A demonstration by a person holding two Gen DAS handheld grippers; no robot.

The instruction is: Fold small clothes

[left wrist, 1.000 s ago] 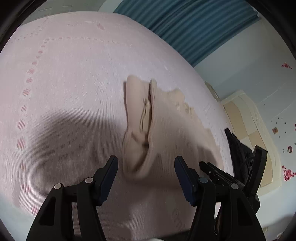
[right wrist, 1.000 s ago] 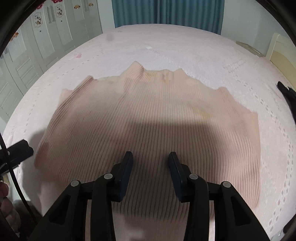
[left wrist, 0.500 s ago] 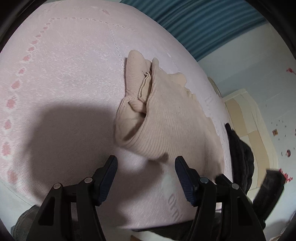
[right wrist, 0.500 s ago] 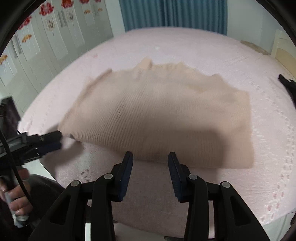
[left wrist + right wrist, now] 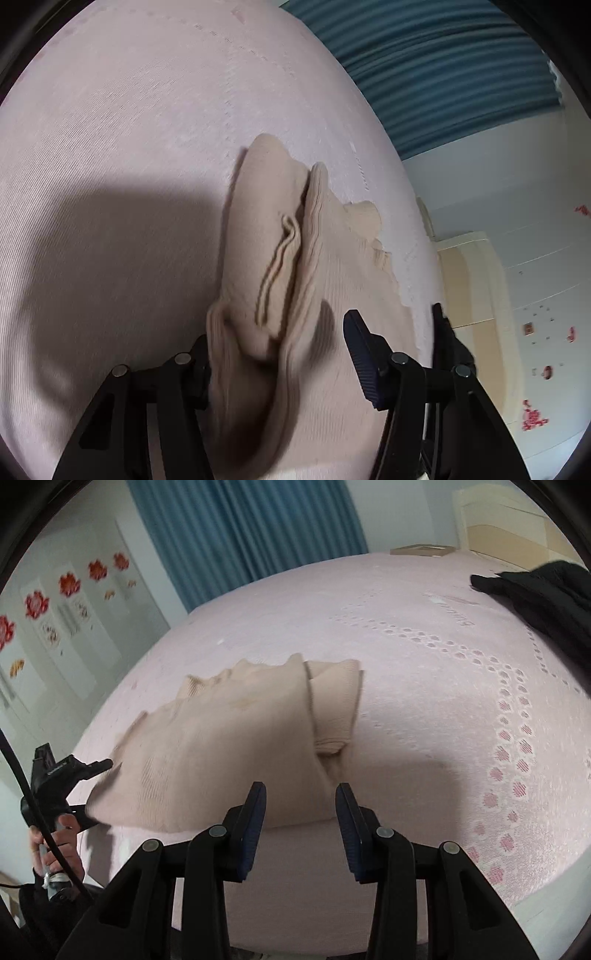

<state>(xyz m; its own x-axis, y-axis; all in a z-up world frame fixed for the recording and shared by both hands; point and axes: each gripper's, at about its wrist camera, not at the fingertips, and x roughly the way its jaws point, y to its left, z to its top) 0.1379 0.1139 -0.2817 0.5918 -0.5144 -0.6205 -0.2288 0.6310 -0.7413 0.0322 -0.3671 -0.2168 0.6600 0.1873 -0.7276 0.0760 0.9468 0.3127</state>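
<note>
A beige ribbed knit sweater (image 5: 314, 266) lies on the pink bed cover (image 5: 110, 147), with one sleeve folded over its body. My left gripper (image 5: 277, 354) is open, and the sweater's near corner lies between its jaws, covering the left fingertip. In the right wrist view the sweater (image 5: 229, 746) lies near the bed's front edge. My right gripper (image 5: 299, 819) is open and empty, just short of the sweater's hem. The left gripper (image 5: 79, 794) shows there at the sweater's left corner, held by a hand.
A black garment (image 5: 546, 602) lies at the bed's far right. Blue curtains (image 5: 240, 531) hang behind the bed. A cream headboard (image 5: 472, 280) stands at the right. White wardrobe doors with red flower stickers (image 5: 37, 602) stand at the left.
My left gripper has moved forward onto the sweater's near corner. My right gripper has pulled back and swung right, off the sweater, past the bed's front edge.
</note>
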